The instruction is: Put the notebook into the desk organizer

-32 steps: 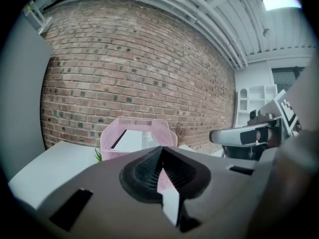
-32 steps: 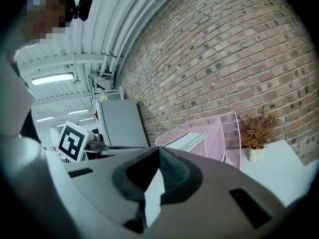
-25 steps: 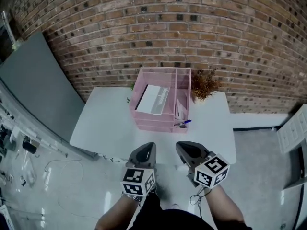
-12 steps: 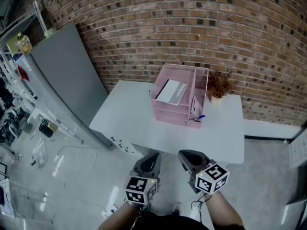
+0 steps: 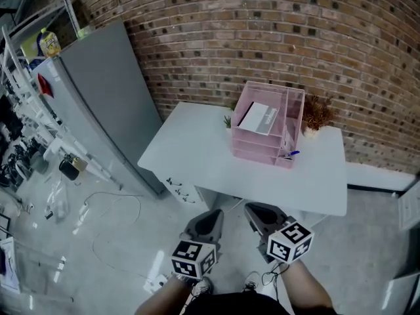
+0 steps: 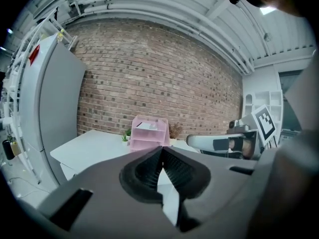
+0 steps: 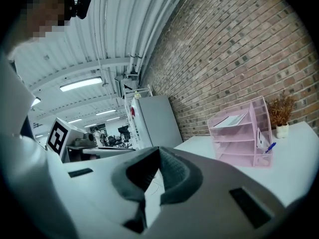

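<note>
Notebook [image 5: 258, 118] is lodged in desk organizer [image 5: 252, 151] at 1 o'clock, far from left gripper [image 5: 211, 215] and right gripper [image 5: 253, 209], both closed, empty.

No text or labels can be read.

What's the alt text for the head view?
A white notebook lies in the top tray of a pink desk organizer on a table by a brick wall. Below, away from the table, the left hand-held gripper and right hand-held gripper are shut and empty.
</note>
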`<act>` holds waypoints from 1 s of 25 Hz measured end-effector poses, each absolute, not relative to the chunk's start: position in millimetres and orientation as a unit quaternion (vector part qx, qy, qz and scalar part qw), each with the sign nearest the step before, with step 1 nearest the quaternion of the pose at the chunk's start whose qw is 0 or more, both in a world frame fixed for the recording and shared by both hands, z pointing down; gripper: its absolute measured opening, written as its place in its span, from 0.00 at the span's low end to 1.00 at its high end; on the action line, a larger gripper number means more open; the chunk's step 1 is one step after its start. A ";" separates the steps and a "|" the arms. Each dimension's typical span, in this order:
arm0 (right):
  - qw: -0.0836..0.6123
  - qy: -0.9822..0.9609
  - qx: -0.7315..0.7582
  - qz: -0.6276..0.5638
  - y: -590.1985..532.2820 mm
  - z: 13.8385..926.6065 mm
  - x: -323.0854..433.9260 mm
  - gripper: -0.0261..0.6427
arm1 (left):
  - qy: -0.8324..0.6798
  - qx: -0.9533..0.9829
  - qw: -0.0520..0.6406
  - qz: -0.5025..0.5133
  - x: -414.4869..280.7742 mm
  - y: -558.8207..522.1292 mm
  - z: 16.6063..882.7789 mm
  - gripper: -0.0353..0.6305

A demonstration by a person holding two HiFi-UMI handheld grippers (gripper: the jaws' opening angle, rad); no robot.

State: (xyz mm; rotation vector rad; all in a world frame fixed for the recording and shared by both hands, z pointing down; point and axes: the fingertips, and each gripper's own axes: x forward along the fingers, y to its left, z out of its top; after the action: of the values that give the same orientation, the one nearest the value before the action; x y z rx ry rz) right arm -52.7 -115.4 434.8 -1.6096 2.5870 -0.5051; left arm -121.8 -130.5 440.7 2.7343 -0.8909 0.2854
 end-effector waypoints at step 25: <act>0.013 0.702 -0.694 -0.160 -38.3 442.7 -118.2 0.04 | -0.097 0.978 0.166 0.075 -177.4 -95.6 452.7 0.06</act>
State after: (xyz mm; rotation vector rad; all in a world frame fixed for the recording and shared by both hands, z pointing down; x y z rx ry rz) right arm -118.2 -38.3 442.7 -2.1625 2.1863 -0.4994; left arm -177.4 -95.6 452.7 2.7856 -0.2757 0.2145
